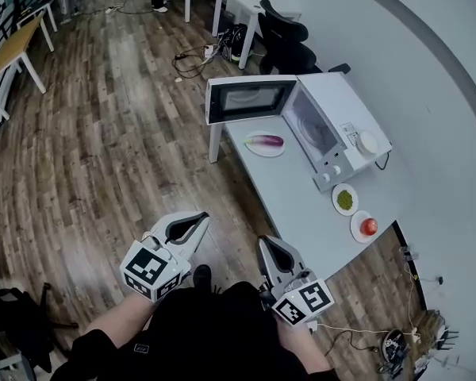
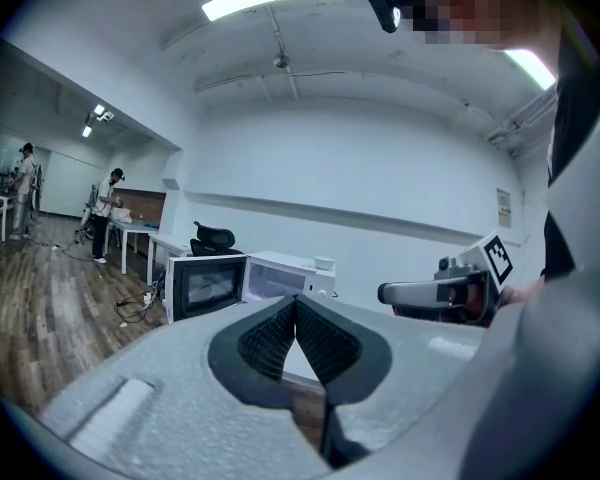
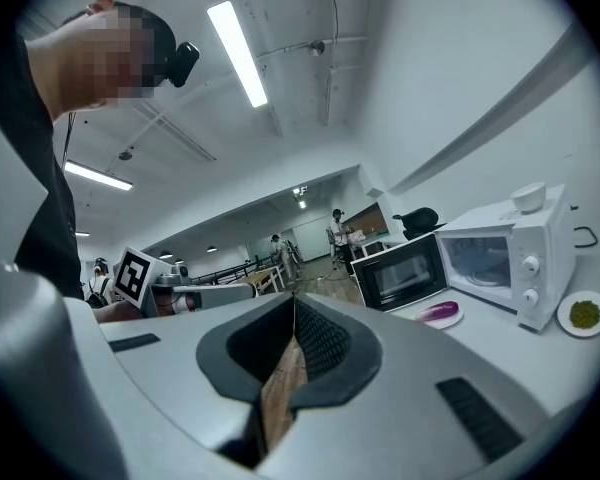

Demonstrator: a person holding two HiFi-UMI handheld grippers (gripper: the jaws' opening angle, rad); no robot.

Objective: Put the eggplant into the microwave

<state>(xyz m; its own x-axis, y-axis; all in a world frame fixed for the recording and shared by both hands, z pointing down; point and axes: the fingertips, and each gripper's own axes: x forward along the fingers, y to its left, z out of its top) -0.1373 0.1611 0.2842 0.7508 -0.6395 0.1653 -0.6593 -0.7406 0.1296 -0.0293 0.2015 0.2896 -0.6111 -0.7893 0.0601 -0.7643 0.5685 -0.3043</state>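
A purple eggplant (image 1: 266, 140) lies on a white plate (image 1: 254, 148) on the grey table, just in front of the white microwave (image 1: 333, 125), whose door (image 1: 250, 99) hangs wide open. In the right gripper view the eggplant (image 3: 440, 310) shows small beside the microwave (image 3: 500, 258). My left gripper (image 1: 202, 217) and right gripper (image 1: 265, 243) are held close to my body, well short of the table, both with jaws closed and nothing between them. The left gripper view shows the microwave (image 2: 280, 273) far off.
A plate of green food (image 1: 345, 199) and a plate with a red fruit (image 1: 368, 227) sit on the table (image 1: 301, 213) near the microwave. A black office chair (image 1: 289, 42) stands behind it. Wooden floor with cables lies to the left; people stand far off.
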